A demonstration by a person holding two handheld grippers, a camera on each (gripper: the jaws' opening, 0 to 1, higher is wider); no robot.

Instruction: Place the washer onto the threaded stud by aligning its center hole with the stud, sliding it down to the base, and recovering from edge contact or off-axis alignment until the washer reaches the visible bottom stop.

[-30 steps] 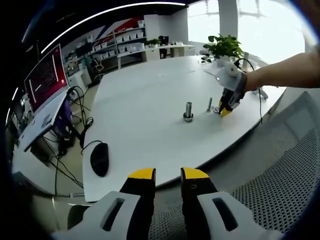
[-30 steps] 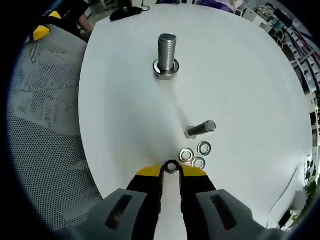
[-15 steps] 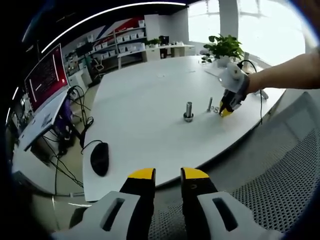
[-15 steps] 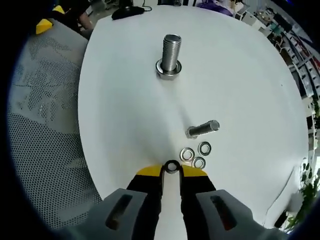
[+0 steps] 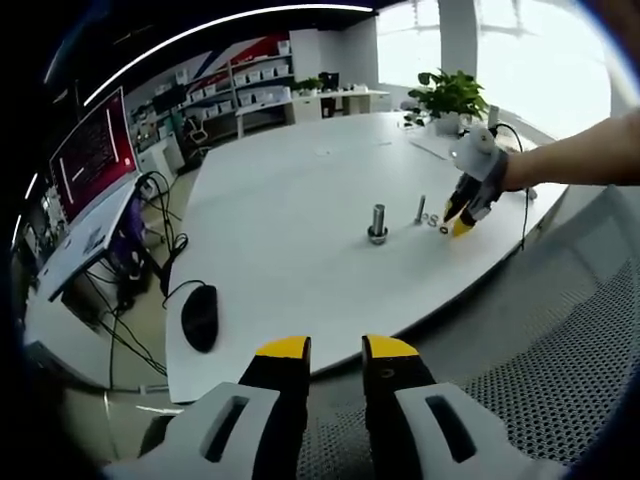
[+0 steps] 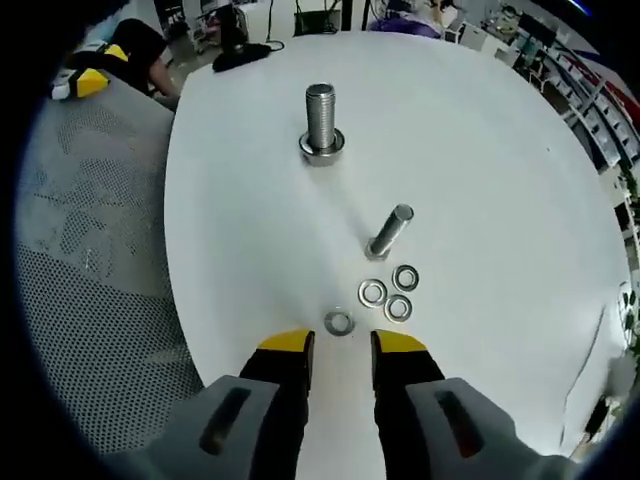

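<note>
A single washer (image 6: 339, 322) lies flat on the white table (image 6: 480, 160), just ahead of the right gripper (image 6: 340, 345), whose yellow-tipped jaws stand apart with nothing between them and the washer free in front of the gap. Just beyond it three more washers (image 6: 389, 293) sit in a tight cluster, and next to them stands a slimmer bolt (image 6: 389, 231), leaning in this tilted view. Farther along the table is the threaded stud (image 6: 321, 122), upright on its wide base, well apart from the loose washer. In the left gripper view the same stud (image 5: 377, 222) rises near the middle of the table, with the right gripper (image 5: 464, 214) poised over the washers at the table's far side and a person's forearm (image 5: 575, 160) behind it. The left gripper (image 5: 335, 350) hangs back off the table edge, jaws slightly parted and empty, near a black mouse (image 5: 199, 318). The step in hand looks like the pick-up: the washer is not yet grasped. The next move likely calls for lowering the right gripper so its jaws straddle the washer's rim, closing on it without nudging the cluster, then carrying it over the stud and centring the hole on the thread.
</note>
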